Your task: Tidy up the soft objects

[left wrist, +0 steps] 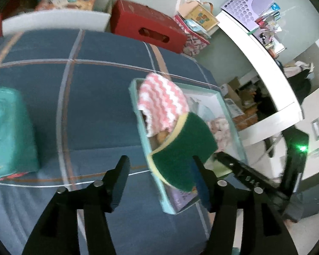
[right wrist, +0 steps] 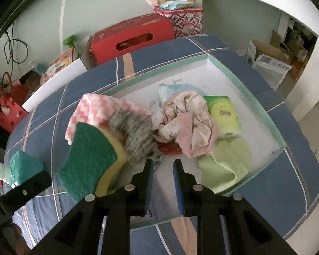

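Left tongs (left wrist: 159, 165) stand wide apart, holding nothing; right tongs (right wrist: 163, 163) are slightly parted and empty. Just beyond both, the green-and-yellow sponge (right wrist: 89, 159) leans on the near-left rim of the shallow box (right wrist: 265, 114) beside the pink-and-white cloth (right wrist: 89, 110).

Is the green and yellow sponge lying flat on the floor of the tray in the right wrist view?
No: the sponge leans tilted over the near-left rim of the tray, its lower end hanging outside above the blue bedspread.
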Available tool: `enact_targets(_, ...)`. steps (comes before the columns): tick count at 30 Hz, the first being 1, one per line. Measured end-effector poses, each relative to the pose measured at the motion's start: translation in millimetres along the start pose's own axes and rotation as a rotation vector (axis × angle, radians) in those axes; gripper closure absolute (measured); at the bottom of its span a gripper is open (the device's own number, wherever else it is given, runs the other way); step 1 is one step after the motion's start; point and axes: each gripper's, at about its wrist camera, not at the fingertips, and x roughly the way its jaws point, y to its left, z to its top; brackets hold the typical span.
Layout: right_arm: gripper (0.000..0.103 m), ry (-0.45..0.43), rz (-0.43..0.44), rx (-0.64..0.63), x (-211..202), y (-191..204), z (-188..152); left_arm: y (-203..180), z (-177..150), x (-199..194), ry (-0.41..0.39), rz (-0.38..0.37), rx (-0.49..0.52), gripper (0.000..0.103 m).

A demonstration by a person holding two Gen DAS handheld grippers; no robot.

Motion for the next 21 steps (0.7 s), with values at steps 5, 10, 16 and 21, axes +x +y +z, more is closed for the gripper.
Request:
enact_targets(5,0.077,-0.009,-0.017,-0.044,-9,9,-7,-2,-19,-15,-0.042,0.229,0.089,0.028)
enact_targets(10,0.062,0.006,-0.032,-0.117,-12,25,-23,5,-38,-24,-0.063,0.374,0.120,0.028)
enact_targets(16,0.049,0.032,-0.038,-0.178,-12,37,-46,24,-55,-33,-0.068,0.491,0.090,0.026)
enact_targets(21,0.039,0.046,-0.033,-0.216,-13,45,-62,38,-67,-43,-0.074,0.541,0.049,0.004)
